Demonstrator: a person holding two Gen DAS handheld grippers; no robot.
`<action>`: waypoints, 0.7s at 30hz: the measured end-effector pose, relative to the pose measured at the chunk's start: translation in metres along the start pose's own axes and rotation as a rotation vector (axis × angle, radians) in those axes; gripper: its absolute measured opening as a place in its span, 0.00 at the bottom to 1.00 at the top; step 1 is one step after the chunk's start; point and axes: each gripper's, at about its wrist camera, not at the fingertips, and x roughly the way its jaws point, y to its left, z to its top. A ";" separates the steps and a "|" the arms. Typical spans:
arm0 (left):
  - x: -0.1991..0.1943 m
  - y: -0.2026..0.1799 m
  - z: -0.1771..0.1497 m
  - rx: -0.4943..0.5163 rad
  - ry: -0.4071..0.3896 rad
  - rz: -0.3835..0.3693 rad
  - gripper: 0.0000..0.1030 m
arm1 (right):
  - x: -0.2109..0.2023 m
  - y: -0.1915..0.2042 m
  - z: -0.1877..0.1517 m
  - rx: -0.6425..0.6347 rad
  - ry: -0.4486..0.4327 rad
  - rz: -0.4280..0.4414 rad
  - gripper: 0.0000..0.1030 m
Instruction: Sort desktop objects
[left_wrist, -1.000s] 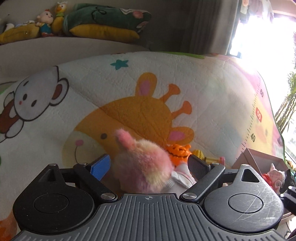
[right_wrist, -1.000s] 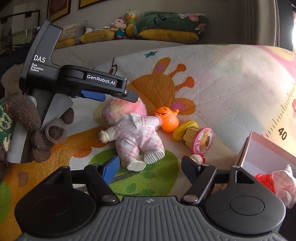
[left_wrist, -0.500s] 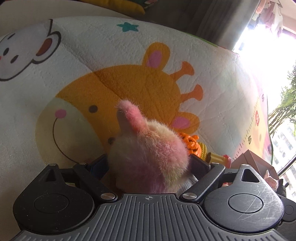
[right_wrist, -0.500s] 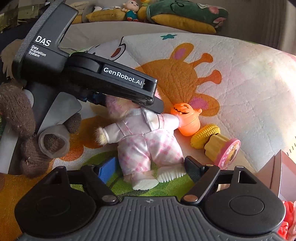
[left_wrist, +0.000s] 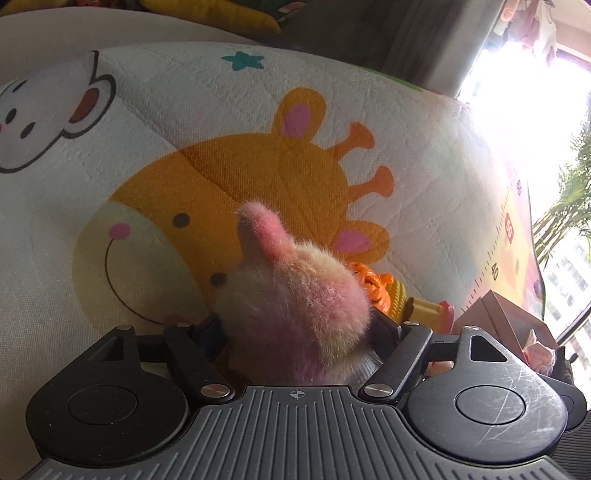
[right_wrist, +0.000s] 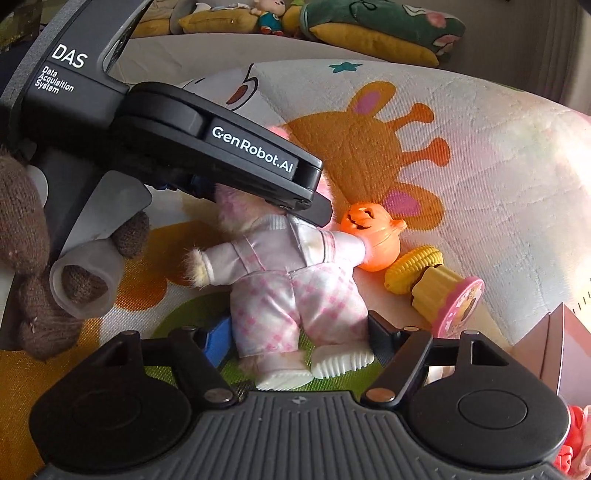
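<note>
Now doll (right_wrist: 291, 280) betw. both closing tongs.

doll (right_wrist: 291, 280) on mat (right_wrist: 480, 166) | pumpkin toy (right_wrist: 373, 236) right, touching doll's arm

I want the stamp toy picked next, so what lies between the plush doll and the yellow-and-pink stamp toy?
The right wrist view shows an orange pumpkin toy between the plush doll and the stamp toy, touching the doll's arm.
</note>
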 end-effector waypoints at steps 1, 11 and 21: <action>-0.002 -0.002 -0.001 0.005 0.000 0.000 0.78 | -0.003 0.000 -0.001 0.004 0.000 0.004 0.72; -0.037 -0.029 -0.020 0.052 -0.016 -0.002 0.77 | -0.047 0.006 -0.020 -0.015 -0.034 0.054 0.71; -0.079 -0.070 -0.034 0.123 -0.026 -0.004 0.76 | -0.092 0.000 -0.045 -0.022 -0.083 0.089 0.71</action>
